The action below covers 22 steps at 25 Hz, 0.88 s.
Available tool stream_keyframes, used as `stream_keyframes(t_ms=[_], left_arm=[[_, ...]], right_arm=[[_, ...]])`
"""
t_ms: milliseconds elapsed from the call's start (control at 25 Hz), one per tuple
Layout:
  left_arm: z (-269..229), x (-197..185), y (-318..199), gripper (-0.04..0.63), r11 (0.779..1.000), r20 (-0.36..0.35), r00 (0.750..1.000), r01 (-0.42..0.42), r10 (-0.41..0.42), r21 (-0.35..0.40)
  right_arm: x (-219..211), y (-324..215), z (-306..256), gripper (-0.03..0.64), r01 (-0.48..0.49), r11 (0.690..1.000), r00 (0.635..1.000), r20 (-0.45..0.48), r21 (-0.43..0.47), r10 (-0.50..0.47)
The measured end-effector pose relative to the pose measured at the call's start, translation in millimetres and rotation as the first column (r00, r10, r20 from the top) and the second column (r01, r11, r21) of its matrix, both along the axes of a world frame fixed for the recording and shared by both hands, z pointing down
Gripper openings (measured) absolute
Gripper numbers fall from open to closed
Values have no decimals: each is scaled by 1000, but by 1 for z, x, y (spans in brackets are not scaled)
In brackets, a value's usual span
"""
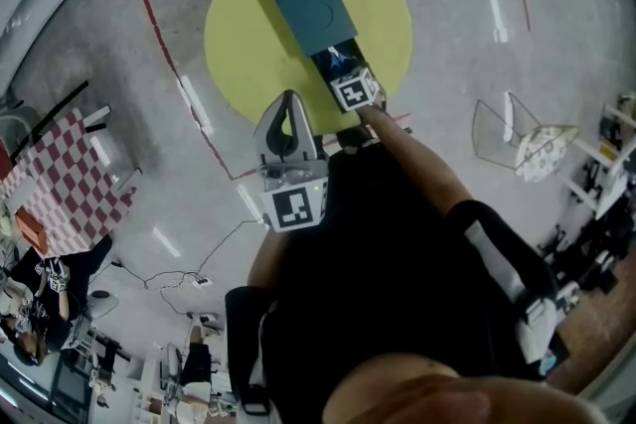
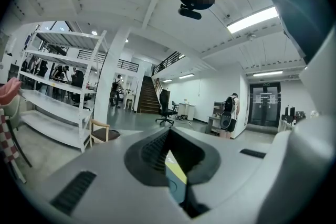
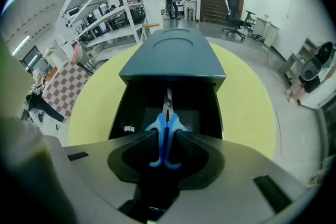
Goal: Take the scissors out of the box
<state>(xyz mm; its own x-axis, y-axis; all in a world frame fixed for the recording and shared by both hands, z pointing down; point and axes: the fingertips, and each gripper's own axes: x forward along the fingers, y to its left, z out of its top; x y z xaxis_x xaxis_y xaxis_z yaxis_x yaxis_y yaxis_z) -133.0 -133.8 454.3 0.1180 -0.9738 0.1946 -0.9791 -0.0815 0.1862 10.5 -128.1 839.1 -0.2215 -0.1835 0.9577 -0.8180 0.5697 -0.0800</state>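
A dark teal box (image 1: 310, 3) lies on a round yellow table (image 1: 238, 45), its near end open onto a black inside. In the right gripper view the box (image 3: 173, 57) shows scissors (image 3: 173, 124) with blue handles lying in that opening, blades pointing away. My right gripper (image 3: 166, 139) points steeply down into it, open, with the handles in the gap between its pads. In the head view this gripper (image 1: 340, 65) sits at the box's open end. My left gripper (image 1: 288, 106) hovers at the table's near edge, shut and holding nothing; its own view (image 2: 173, 165) looks out level across the room.
The table stands on a grey floor crossed by a red tape line (image 1: 159, 25). A wire-frame stand (image 1: 512, 136) is off to the right, a checkered panel (image 1: 70, 184) to the left. Shelving, an office chair and people stand far off in the hall.
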Motion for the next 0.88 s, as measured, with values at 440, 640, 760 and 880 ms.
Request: stream_keyframes(t_ms=[440, 640, 760, 880], left_arm=[[3, -4, -3, -3, 1000, -6, 1000, 13, -13, -3], [2, -2, 0, -3, 1000, -5, 1000, 20, -20, 5], [0, -1, 3, -3, 1000, -5, 1000, 22, -22, 8], [-1, 1, 6, -3, 1000, -7, 1000, 25, -25, 12]], right_arm=[[-2, -1, 5, 92, -6, 1000, 1000, 5, -20, 6], [0, 4, 5, 86, -3, 999, 1000, 10, -38, 3], [-2, 6, 0, 86, -9, 999, 999, 31, -44, 11], [1, 9, -3, 84, -11, 999, 1000, 29, -52, 13]])
